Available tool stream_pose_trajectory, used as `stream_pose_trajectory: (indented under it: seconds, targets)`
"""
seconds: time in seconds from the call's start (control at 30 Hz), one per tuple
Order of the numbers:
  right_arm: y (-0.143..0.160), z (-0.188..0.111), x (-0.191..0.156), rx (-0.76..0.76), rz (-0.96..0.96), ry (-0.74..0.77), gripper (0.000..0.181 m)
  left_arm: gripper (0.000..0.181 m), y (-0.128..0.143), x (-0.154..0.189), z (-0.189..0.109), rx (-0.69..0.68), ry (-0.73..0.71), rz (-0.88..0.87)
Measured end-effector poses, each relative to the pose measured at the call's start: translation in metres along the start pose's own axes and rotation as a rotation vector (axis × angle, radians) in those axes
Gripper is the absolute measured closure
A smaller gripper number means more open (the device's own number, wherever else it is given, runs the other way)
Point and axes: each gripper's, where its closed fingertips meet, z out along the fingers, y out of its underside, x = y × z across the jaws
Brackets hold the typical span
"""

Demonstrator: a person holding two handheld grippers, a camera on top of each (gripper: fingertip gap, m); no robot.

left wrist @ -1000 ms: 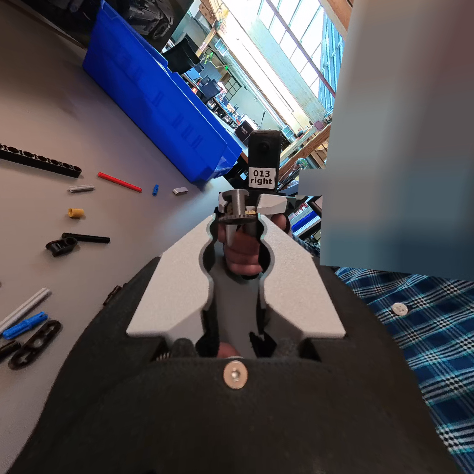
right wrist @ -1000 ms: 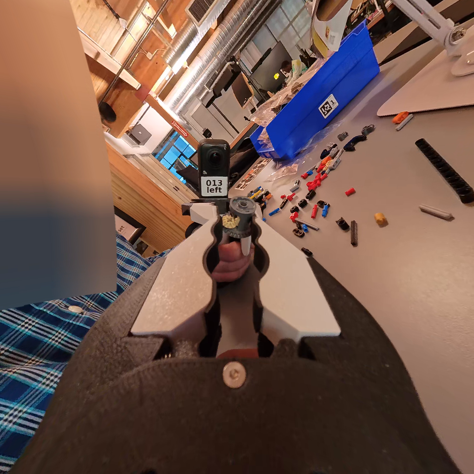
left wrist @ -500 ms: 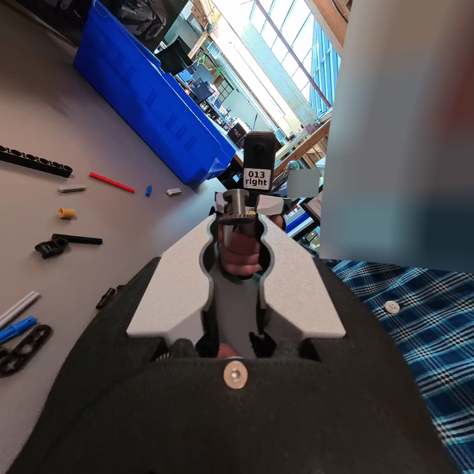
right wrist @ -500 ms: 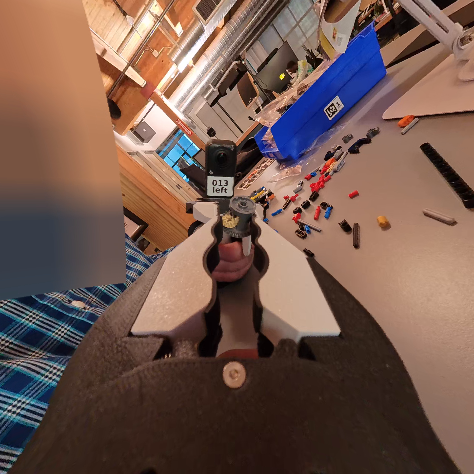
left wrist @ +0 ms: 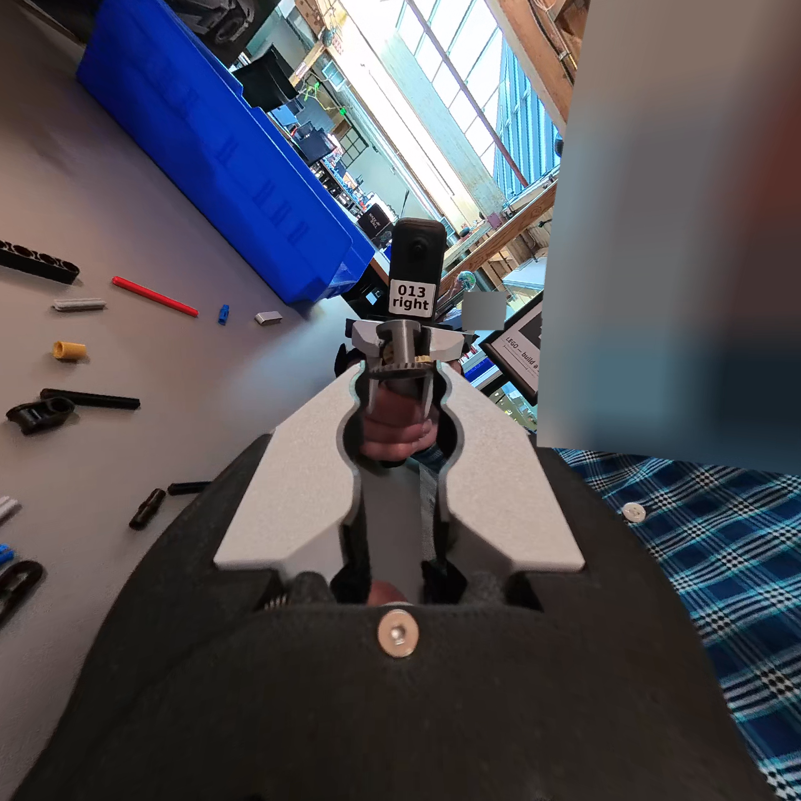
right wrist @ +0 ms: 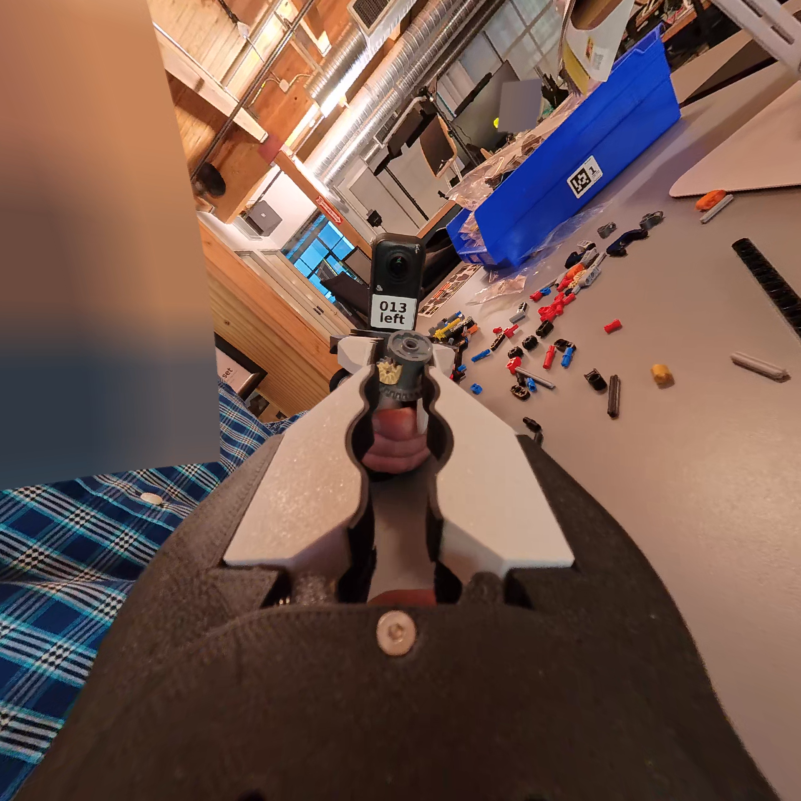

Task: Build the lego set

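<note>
Above the grey table (right wrist: 650, 498), strewn with loose pieces, our left gripper (left wrist: 398, 368) and right gripper (right wrist: 401, 372) face each other, both clamped on the grey gear assembly (right wrist: 405, 364).

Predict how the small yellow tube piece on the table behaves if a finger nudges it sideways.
The yellow tube piece lies on its round side on the smooth grey table, so it would probably roll rather than slide. It looks like small hollow plastic, likely very light and stiff. A pinch across the curve might squirt it out.
</note>
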Motion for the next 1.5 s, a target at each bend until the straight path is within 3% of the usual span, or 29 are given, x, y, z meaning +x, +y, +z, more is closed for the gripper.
stream_pose_trajectory:
  seconds: [0.87,1.5]
  targets:
    - [0.0023,0.0007,0.0003,-0.007,0.013,-0.001,0.164,0.155,0.0044,-0.0008,0.0023,-0.025,-0.017,0.023]
    - [0.0062,-0.0020,0.0020,-0.067,-0.081,0.026,0.163,0.156,0.0073,-0.0020,0.0035,-0.045,-0.031,0.043]
